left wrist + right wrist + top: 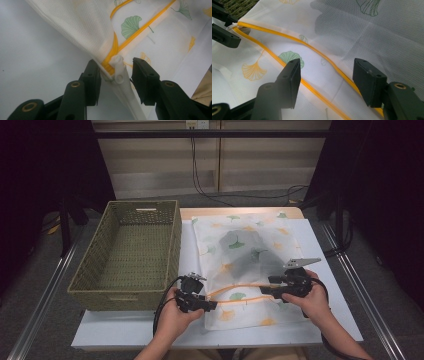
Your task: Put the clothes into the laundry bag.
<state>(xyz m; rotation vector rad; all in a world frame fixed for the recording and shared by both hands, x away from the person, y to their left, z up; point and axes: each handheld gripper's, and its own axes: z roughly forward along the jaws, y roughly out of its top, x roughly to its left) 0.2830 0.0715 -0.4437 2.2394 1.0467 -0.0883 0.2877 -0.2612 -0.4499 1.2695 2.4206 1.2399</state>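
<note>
Left tongs point(115, 75) straddle the zipper pull point(117, 68) unclamped; pinch it squarely. Right tongs point(325, 82) (open) hover over the mesh bag point(367, 32).

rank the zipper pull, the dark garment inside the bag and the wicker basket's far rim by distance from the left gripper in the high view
1. Zipper pull: between the left gripper jaws, at the mesh bag's near-left corner.
2. Dark garment: inside the bag, up and to the right.
3. Wicker basket's far rim: farthest, at the table's back left.
</note>
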